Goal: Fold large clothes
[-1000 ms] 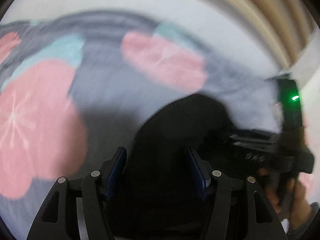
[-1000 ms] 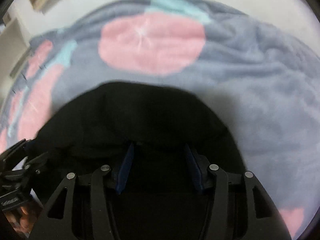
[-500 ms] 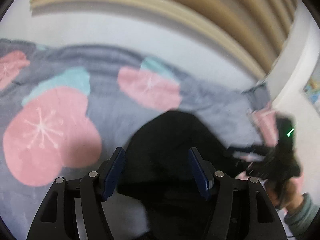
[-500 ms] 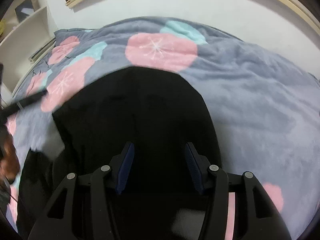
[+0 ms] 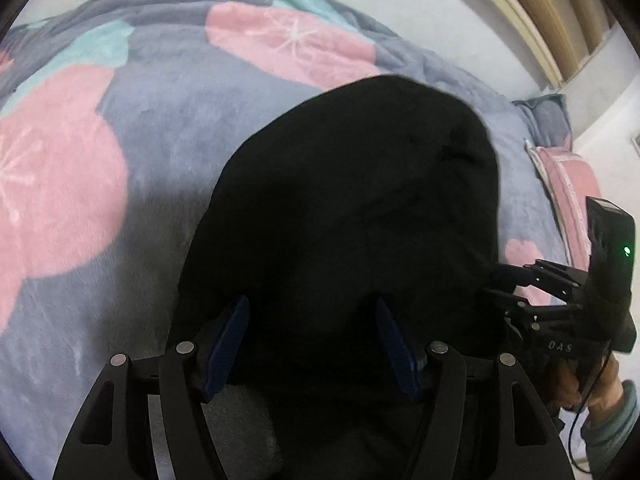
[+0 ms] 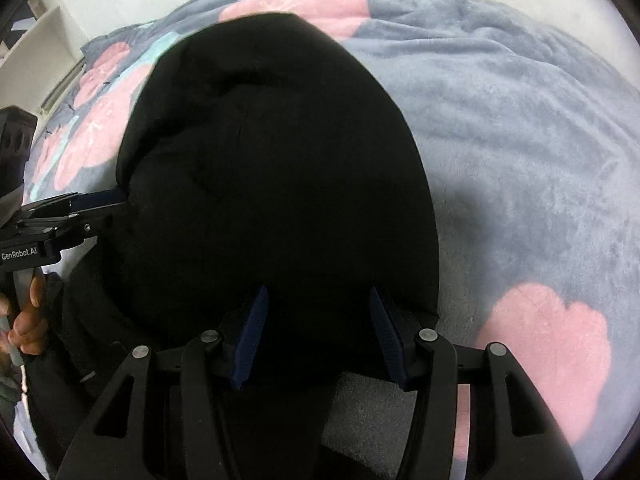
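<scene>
Floral blanket (image 5: 168, 128); both grippers' spread jaws straddle black garment (image 5: 352, 208).

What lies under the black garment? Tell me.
The black garment lies on a grey fleece blanket with pink flower prints. The blanket shows all around it; what lies directly beneath the cloth is covered.

- We see a bed (image 5: 168, 128) covered by a grey fleece blanket (image 6: 520, 128) printed with pink and teal blossoms.
- On the blanket we see a black garment (image 5: 352, 200), spread out.
- We see a pink pillow (image 5: 572, 188) at the bed's right end.
</scene>
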A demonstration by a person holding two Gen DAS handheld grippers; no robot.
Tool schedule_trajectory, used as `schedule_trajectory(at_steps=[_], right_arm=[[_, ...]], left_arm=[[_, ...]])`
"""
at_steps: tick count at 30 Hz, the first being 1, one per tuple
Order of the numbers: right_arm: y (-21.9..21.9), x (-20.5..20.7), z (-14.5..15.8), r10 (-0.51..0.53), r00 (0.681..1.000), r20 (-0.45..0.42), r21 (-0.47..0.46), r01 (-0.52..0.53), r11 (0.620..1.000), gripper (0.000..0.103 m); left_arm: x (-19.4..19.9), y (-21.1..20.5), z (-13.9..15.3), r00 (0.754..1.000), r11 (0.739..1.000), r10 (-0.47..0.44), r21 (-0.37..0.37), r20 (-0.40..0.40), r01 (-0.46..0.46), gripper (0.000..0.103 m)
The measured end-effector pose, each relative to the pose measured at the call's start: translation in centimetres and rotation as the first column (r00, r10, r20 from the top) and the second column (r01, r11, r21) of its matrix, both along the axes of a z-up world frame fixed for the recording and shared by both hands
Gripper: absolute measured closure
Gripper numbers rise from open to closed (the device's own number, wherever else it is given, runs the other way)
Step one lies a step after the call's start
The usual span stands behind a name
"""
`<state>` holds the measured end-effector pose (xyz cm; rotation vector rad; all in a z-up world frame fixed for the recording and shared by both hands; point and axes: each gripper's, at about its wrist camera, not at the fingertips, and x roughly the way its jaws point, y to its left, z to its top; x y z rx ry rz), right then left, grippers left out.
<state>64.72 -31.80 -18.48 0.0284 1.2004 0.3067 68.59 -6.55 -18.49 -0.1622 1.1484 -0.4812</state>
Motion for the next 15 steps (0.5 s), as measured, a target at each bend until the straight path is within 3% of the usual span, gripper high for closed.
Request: schedule_trajectory(at_steps=[6, 10, 15], right_arm=[[-5.0, 0.0, 3.4, -0.02, 1.0, 0.0, 0.208, 0.02, 0.978, 0.046], [-7.7, 1.9, 2.5, -0.037, 0.998, -0.06, 0.246, 0.051, 0.968, 0.046], [-8.1, 4.7, -0.5, 0.014, 0.989, -0.15, 0.276, 0.028, 0.961, 0.046]], left_arm=[[-0.4, 4.1, 6.1, 0.988, 0.994, -0.016, -0.104, 0.154, 0.032, 0.036], [3.3, 5.7, 5.7, 0.995, 0.99, -0.068, -0.12, 0.077, 0.077, 0.03], [7.5, 5.2, 1.1, 0.986, 0.975, -0.147, -0.177, -0.078, 0.131, 0.03]])
